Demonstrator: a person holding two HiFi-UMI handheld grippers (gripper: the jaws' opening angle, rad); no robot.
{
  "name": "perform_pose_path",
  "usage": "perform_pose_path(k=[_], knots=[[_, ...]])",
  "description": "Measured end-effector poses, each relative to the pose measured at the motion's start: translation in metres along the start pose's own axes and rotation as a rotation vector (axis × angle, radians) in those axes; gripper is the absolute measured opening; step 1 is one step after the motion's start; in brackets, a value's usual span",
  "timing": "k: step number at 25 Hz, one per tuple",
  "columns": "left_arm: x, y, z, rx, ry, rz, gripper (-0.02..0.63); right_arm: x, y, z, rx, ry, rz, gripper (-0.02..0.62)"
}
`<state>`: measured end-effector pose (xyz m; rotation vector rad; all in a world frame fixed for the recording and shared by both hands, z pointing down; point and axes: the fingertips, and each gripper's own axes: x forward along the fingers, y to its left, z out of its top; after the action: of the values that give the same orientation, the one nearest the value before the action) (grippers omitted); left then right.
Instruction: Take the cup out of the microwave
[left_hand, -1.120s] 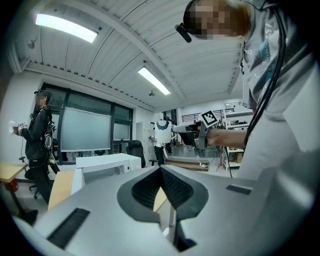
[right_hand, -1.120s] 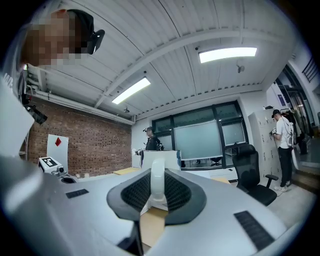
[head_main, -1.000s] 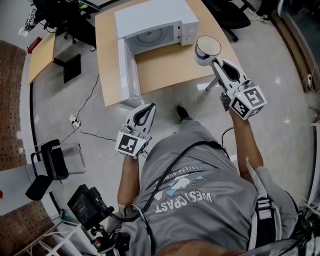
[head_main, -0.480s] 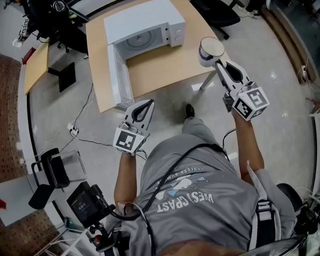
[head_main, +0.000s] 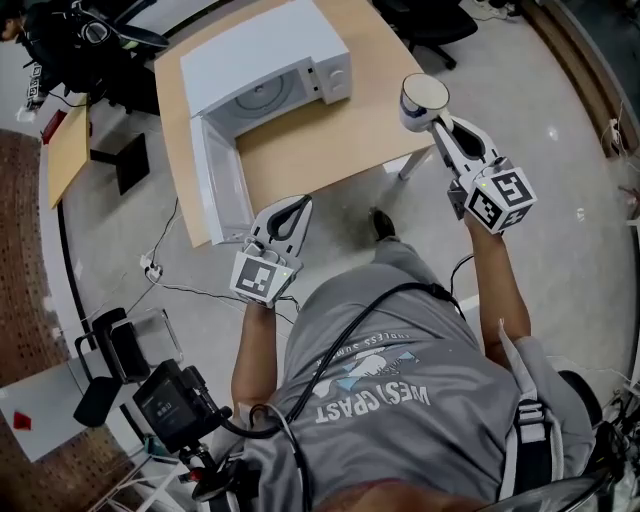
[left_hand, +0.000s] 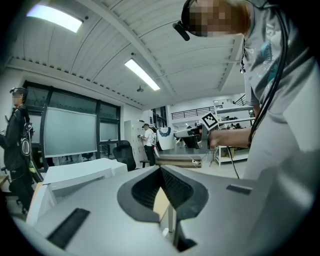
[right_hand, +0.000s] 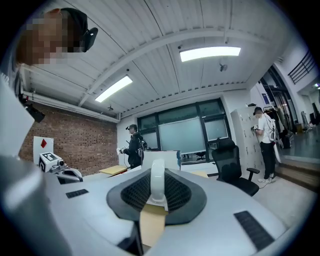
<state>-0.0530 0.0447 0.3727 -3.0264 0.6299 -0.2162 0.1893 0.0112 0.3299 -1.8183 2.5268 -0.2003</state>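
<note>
**Cup (head_main: 424, 98) out of microwave (head_main: 262, 52), gripped in right tongs (head_main: 437, 122)**

Held in the air over the right edge of the desk (head_main: 310, 150), close to the near-right corner. Well apart from the oven cavity at the far-left end of the desk, which looks empty. Door (head_main: 222, 185) swung open along the left edge.

Right tongs clenched on it. In the right gripper view, a white upright loop pinched between the ribbed pads, probably the handle, not certain. Cup body out past the tips, mouth up, roughly upright in the head view.

Handling, as a guess:
- Ceramic-looking, so rigid, with no give under the pads.
- Glazed and slick, and fairly heavy for so narrow a pinch.
- Breakable on a drop to the hard floor.
- Handle grip fine for carrying but prone to pivoting. Best carried upright and moved gently.
- Alternative hold: across the wall just below the rim.

Left tongs (head_main: 299, 206) pinched together, nothing between. Low by the desk's near edge, just beside the door's free end, well apart from the cup.

Cup contents not readable from here.
</note>
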Motion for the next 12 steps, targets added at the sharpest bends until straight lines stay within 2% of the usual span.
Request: perform_pose_path(k=[2,5,9,12], knots=[[0.029,0.007,-0.004,0.022,0.036,-0.009,0.043,0.014,-0.03,-0.009,0.016,0.026,0.002,0.067],[0.073,0.015,-0.013,0.007,0.121,-0.001,0.043,0.033,-0.08,-0.018,0.036,0.053,0.004,0.067],[0.104,0.03,-0.001,-0.032,0.063,0.008,0.043,0.064,-0.11,-0.021,0.031,0.069,0.005,0.067],[0.111,0.049,0.001,-0.039,0.066,0.007,0.043,0.091,-0.118,-0.02,0.034,0.077,0.006,0.067]])
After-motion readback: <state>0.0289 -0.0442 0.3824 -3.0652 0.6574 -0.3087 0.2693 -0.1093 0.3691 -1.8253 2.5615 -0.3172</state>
